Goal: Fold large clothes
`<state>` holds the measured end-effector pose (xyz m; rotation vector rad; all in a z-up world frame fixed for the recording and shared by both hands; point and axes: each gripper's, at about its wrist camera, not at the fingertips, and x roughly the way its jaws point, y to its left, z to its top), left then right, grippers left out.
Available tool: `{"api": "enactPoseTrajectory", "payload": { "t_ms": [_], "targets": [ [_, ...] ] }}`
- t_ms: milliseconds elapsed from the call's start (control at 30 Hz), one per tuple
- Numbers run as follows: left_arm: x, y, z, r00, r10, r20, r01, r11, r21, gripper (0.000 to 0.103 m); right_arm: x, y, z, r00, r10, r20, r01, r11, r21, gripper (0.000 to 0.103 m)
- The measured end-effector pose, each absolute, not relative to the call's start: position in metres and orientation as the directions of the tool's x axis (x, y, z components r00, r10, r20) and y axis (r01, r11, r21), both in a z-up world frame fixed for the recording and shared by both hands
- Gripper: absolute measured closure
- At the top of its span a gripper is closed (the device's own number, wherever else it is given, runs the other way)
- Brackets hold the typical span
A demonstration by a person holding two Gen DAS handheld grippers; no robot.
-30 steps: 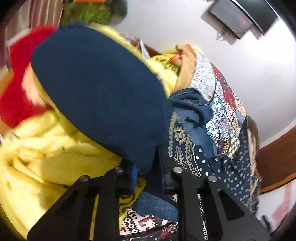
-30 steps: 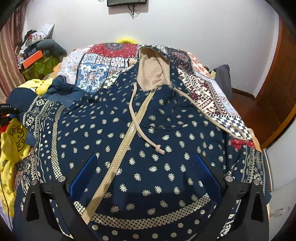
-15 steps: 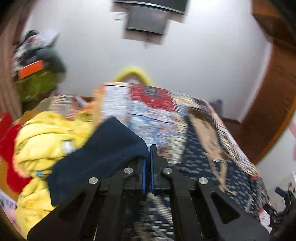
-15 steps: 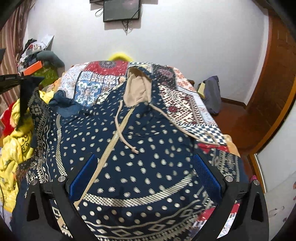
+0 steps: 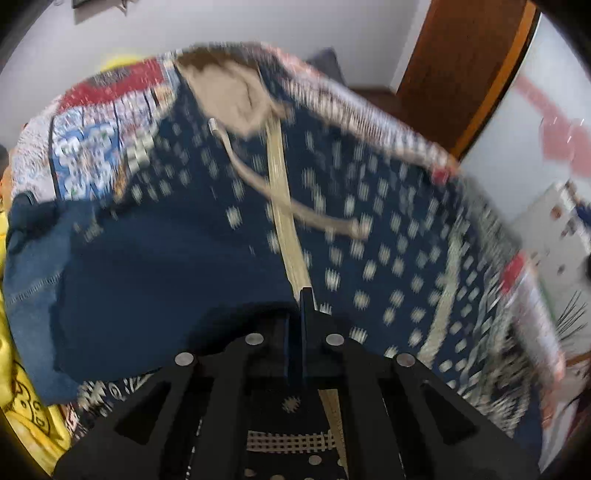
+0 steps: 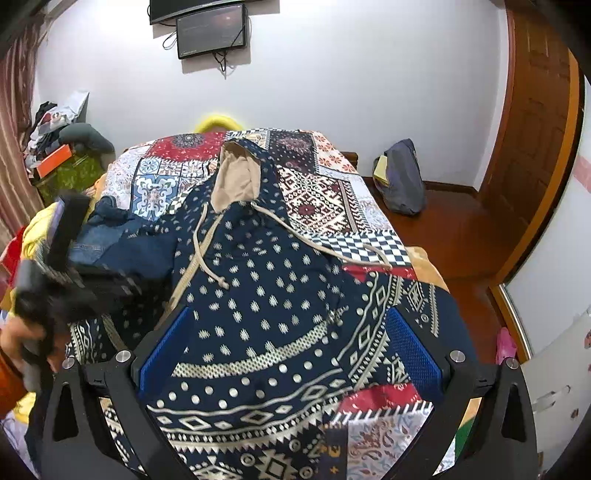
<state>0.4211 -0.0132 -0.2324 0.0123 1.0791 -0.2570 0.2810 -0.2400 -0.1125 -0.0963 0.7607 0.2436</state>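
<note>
The left gripper [image 5: 302, 295] has its jaws pressed together on a fold of dark blue cloth, the plain inner side of the hoodie's sleeve [image 5: 155, 266], which drapes to its left over the hoodie's chest. Its view is blurred. In the right view it shows as a black smear at the left edge [image 6: 70, 266], with a hand [image 6: 14, 339] and an orange cuff behind it.

The right gripper [image 6: 290, 341] hangs above the hoodie's hem with its blue pads wide apart and nothing between them.

The hoodie [image 6: 266, 280] lies face up on the bed [image 6: 325, 199], navy with cream dots and patterned bands, zip closed, tan-lined hood [image 6: 236, 177] toward the far wall, drawstrings [image 6: 207, 258] trailing over the chest. Under it is a patchwork cover. A yellow garment [image 5: 26, 398] is heaped at the bed's left edge, just beside the hoodie. A dark bag [image 6: 400, 181] sits on the floor at the right, and a screen [image 6: 210, 31] is on the wall.
</note>
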Motion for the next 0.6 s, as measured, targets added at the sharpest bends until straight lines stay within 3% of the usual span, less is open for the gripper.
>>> {"api": "enactPoseTrajectory", "payload": {
  "t_ms": [67, 233, 300, 400, 600],
  "targets": [
    [0.414, -0.012, -0.243, 0.424, -0.195, -0.885, 0.200, 0.973, -0.119, 0.099, 0.279, -0.241, -0.115, 0.688, 0.182, -0.703, -0.264, 0.964, -0.009, 0.001],
    [0.391, 0.000, -0.240, 0.409, -0.254, -0.876, 0.199, 0.962, -0.186, 0.080, 0.275, -0.229, -0.119, 0.673, 0.166, -0.720, -0.305, 0.950, -0.066, 0.001],
    [0.377, 0.007, -0.231, 0.431, -0.253, -0.866, 0.210, 0.962, -0.177, 0.065, 0.274, -0.220, -0.117, 0.671, 0.169, -0.722, -0.325, 0.942, -0.081, 0.001],
    [0.357, 0.025, -0.211, 0.489, -0.229, -0.841, 0.204, 0.968, -0.145, 0.049, 0.272, -0.201, -0.113, 0.668, 0.190, -0.719, -0.359, 0.929, -0.088, 0.001],
    [0.328, 0.095, -0.180, 0.589, -0.141, -0.796, 0.103, 0.990, -0.099, 0.040, 0.272, -0.142, -0.105, 0.641, 0.275, -0.717, -0.466, 0.881, -0.078, 0.001]
  ]
}}
